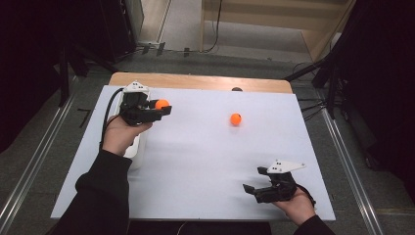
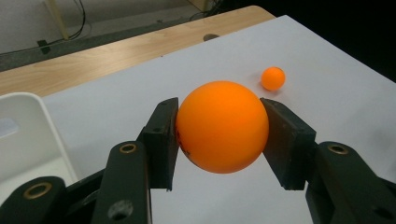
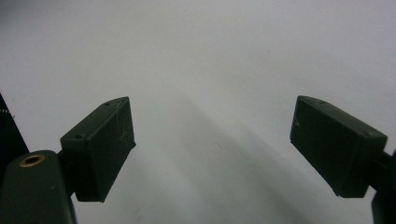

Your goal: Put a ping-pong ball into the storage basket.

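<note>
over the white tray (image 1: 139,147), left tongs (image 1: 164,108) clamp an orange ball (image 1: 161,104).

Even overhead light falls on the white table (image 1: 205,161), which stands bright while the room's sides sink into near black. The high view is soft and grainy. The held orange ball (image 2: 222,127) is sharp and glare-free; the right gripper view is dimmer, with a broad soft shadow across the surface.

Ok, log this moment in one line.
left gripper: shut on held ball | right gripper: open | loose ball: on table
</note>
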Action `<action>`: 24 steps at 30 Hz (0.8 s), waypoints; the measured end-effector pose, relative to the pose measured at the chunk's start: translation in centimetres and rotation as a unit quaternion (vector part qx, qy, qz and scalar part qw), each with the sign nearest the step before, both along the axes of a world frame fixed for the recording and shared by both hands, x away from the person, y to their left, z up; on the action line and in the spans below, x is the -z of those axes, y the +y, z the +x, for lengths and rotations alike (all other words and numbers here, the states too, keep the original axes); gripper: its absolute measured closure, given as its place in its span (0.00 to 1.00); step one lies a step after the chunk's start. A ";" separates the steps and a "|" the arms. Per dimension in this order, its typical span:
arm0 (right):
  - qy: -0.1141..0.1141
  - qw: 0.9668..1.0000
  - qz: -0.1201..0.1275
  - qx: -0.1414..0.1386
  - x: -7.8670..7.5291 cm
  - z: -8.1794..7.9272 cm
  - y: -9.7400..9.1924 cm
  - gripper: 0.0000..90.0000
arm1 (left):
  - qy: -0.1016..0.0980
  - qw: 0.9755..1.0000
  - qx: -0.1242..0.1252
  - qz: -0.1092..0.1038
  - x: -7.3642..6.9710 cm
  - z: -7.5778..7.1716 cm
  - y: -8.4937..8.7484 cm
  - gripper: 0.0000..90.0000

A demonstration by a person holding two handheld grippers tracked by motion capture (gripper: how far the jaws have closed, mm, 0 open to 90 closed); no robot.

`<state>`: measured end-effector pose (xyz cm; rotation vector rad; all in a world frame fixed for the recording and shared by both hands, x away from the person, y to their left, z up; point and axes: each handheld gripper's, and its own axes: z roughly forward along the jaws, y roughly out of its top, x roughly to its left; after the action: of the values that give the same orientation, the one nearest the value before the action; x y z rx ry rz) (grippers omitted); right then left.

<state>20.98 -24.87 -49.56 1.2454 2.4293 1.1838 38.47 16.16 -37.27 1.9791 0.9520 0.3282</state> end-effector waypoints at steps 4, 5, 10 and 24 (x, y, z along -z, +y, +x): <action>0.000 1.000 0.000 0.000 0.0 0.0 0.0 0.14 | -0.002 1.000 -0.012 0.000 0.1 0.2 0.5 0.56; 0.000 1.000 0.000 0.000 0.0 0.0 0.0 0.14 | -0.003 1.000 -0.015 0.002 0.1 0.2 0.6 0.56; -0.001 1.000 -0.001 0.002 0.0 0.0 0.0 0.14 | -0.007 0.999 -0.032 0.009 0.2 0.5 1.4 0.56; 0.000 1.000 0.000 0.001 0.0 0.0 0.1 0.14 | -0.006 0.997 -0.075 0.012 0.5 1.2 3.4 0.56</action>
<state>20.98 -24.80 -49.58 1.2484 2.4272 1.1831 39.64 19.58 -37.82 1.9290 1.0966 0.4361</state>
